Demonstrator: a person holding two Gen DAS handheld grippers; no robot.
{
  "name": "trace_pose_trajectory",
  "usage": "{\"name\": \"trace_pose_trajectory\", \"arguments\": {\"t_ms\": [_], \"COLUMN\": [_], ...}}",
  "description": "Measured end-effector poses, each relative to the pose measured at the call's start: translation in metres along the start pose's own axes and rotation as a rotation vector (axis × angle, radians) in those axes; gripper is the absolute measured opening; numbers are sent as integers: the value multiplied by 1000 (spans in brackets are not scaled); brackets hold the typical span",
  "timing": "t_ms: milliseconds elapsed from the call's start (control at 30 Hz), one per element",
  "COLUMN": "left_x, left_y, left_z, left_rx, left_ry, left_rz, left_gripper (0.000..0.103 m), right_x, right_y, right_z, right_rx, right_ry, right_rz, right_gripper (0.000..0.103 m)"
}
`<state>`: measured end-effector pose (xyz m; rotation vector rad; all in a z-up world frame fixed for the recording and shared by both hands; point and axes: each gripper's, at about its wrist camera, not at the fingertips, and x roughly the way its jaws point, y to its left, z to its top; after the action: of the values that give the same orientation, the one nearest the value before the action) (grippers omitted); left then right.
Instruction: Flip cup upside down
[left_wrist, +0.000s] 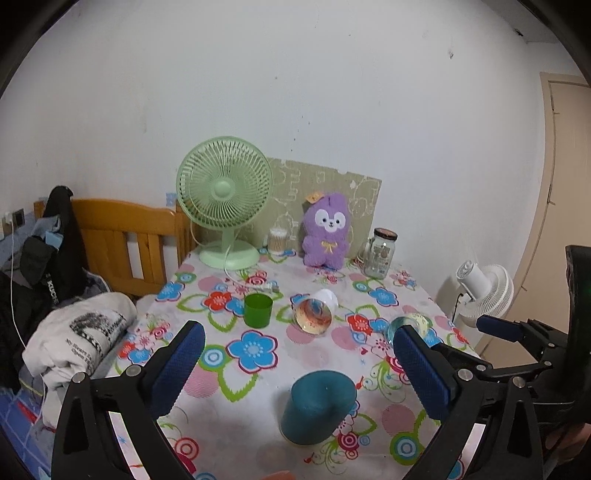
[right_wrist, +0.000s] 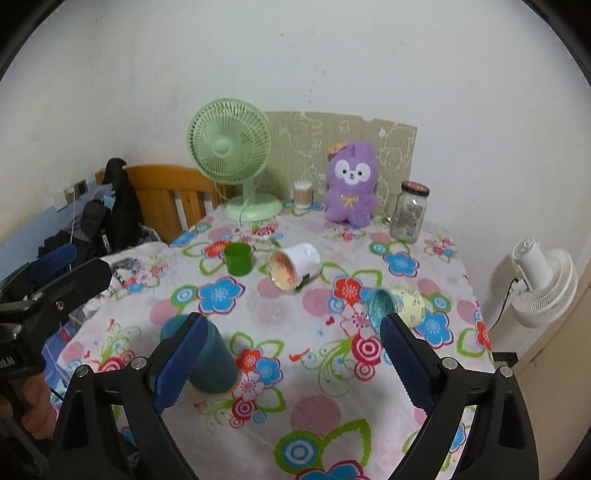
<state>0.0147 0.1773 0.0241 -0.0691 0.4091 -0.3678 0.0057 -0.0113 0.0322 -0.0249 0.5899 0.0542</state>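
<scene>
A teal cup (left_wrist: 318, 406) stands upside down on the flowered tablecloth (left_wrist: 258, 435), just ahead of my open, empty left gripper (left_wrist: 299, 363); it shows at lower left in the right wrist view (right_wrist: 210, 360). A green cup (left_wrist: 258, 309) (right_wrist: 238, 258) stands upright farther back. A white cup (left_wrist: 314, 312) (right_wrist: 293, 266) lies on its side, mouth toward me. A pale yellow cup with a blue inside (right_wrist: 397, 304) (left_wrist: 410, 325) lies on its side by the right finger of my open, empty right gripper (right_wrist: 291, 354).
At the table's back stand a green fan (left_wrist: 225, 199), a cotton-swab tub (left_wrist: 277, 240), a purple plush (left_wrist: 327, 230) and a glass jar (left_wrist: 380, 253). A bed with clothes (left_wrist: 74, 295) is left. A white fan (left_wrist: 484, 291) stands on the floor right.
</scene>
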Motion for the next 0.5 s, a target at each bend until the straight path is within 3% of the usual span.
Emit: {"name": "trace_pose_trajectory", "arguments": {"t_ms": [500], "left_x": [-12], "left_y": [3], "left_z": [5], "left_rx": [5], "left_ry": [-40], "left_rz": [27], "left_gripper": [103], "right_x": [-12], "right_y": [11], "right_z": [8], "right_rx": [-12], "right_ry": [-30], "right_rz": [-6], "right_gripper": [96]}}
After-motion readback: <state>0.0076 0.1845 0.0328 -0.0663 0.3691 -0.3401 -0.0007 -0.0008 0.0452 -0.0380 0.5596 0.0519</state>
